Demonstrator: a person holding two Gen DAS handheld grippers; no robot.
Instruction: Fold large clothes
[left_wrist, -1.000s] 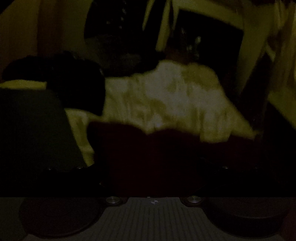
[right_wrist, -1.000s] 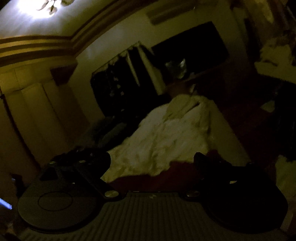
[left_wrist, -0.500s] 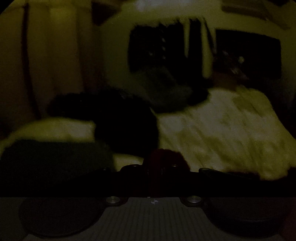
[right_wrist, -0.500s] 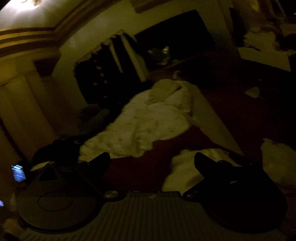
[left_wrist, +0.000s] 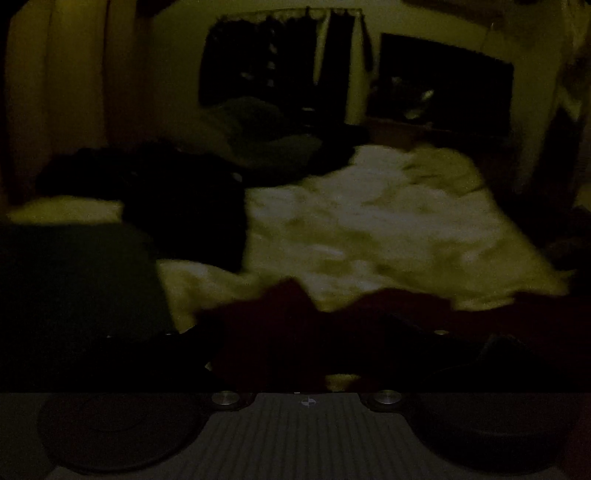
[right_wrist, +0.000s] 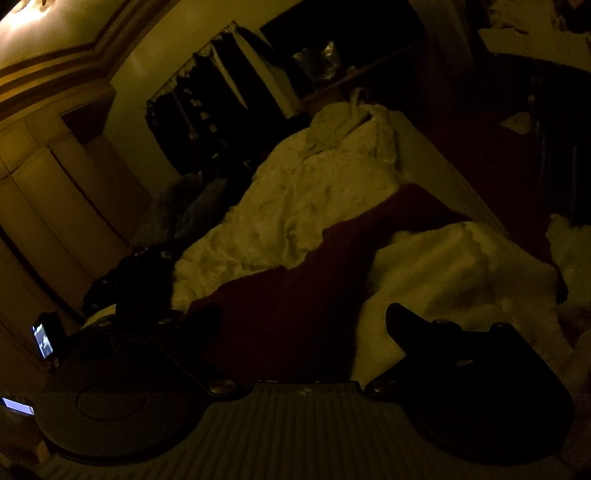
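Bed (right_wrist: 436, 155) in mid-view, running away toward the far wall. On the bed: rumpled quilt (right_wrist: 295, 206), with garment (right_wrist: 295, 302) spread across its near end, nearest the camera. Beyond the garment, toward the right edge of the bed: second heap of bedding (right_wrist: 454, 266). At the left side of the bed: heap of clothes (left_wrist: 177, 206). Behind the bed: curtains (right_wrist: 221, 96); to their right, a shelf recess (right_wrist: 332, 48). Along the left wall: wardrobe (right_wrist: 48, 192).
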